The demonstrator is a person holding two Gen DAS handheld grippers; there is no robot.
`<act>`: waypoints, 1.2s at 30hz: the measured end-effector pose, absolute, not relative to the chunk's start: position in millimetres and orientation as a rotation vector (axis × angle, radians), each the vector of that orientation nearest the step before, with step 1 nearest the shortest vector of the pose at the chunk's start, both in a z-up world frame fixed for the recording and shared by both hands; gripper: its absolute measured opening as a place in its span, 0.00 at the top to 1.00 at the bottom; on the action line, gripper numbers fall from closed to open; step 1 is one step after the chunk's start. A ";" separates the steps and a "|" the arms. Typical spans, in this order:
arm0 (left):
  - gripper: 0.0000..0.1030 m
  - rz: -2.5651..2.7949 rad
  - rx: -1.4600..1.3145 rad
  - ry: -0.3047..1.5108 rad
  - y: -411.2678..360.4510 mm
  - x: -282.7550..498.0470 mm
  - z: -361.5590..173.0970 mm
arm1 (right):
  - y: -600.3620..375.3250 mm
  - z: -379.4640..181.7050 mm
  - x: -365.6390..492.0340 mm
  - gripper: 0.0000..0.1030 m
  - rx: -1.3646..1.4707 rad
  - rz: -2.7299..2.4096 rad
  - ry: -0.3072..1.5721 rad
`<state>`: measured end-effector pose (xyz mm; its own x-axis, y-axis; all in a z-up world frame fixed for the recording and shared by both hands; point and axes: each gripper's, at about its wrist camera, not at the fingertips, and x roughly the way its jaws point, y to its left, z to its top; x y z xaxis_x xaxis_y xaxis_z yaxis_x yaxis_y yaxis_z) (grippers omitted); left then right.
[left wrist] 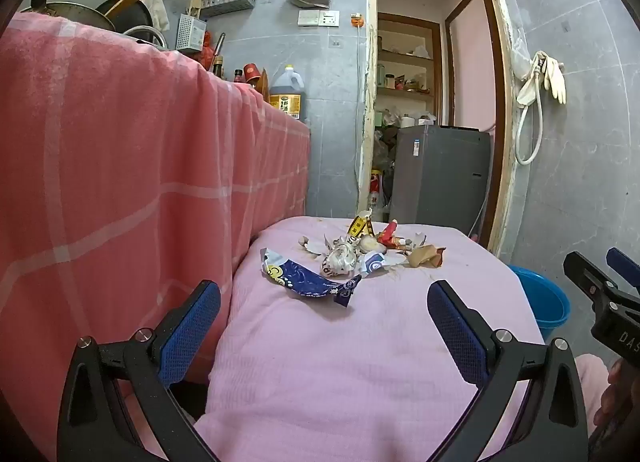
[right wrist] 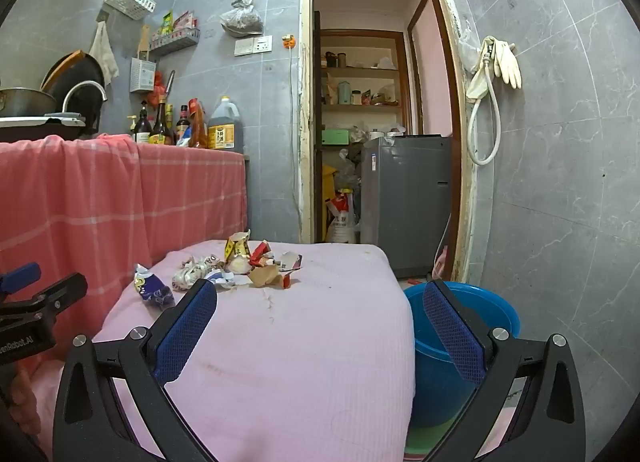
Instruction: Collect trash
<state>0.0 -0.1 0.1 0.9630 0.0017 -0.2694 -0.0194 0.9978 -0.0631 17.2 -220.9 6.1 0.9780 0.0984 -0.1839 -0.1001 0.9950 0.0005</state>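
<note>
Trash pile (left wrist: 360,248): crumpled wrappers, heaped at frame centre on the pink-covered table (left wrist: 340,362), well beyond both grippers. Left gripper (left wrist: 324,304) and right gripper (right wrist: 320,302) were spread wide, empty. Blue bucket (right wrist: 460,342) was seen lower right.

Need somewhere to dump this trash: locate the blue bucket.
The blue bucket stands on the floor beside the pink-covered table's right edge, below the doorway, in the right wrist view.

The right gripper (right wrist: 320,326) hangs above the desk draped in pale pink cloth (right wrist: 320,342), jaws spread wide with nothing between them. A heap of crumpled paper and foil wrappers (right wrist: 240,262) lies at the far end. A round blue plastic bucket (right wrist: 460,326) stands on the floor, just beside the desk.
</note>
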 end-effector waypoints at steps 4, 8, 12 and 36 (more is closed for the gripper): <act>0.01 0.010 -0.064 0.272 -0.2 0.2 0.0 | -220.9 6.1 17.1 0.00 -0.010 0.099 0.187; 0.01 0.010 -0.063 0.272 -0.3 0.1 0.1 | -221.0 6.3 16.7 0.00 -0.009 0.100 0.185; 0.01 0.011 -0.065 0.272 -0.2 0.1 0.0 | -221.6 6.3 16.5 0.00 -0.008 0.101 0.185; 0.01 0.008 -0.057 0.271 -3.1 -0.5 -0.6 | -222.1 3.8 17.1 0.00 -0.004 0.099 0.189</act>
<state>-0.5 -3.1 -0.6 0.9635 0.0001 -0.2678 -0.0155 0.9983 -0.0555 17.1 -222.1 3.8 0.9774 0.0974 -0.1875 -0.0983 0.9951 0.0050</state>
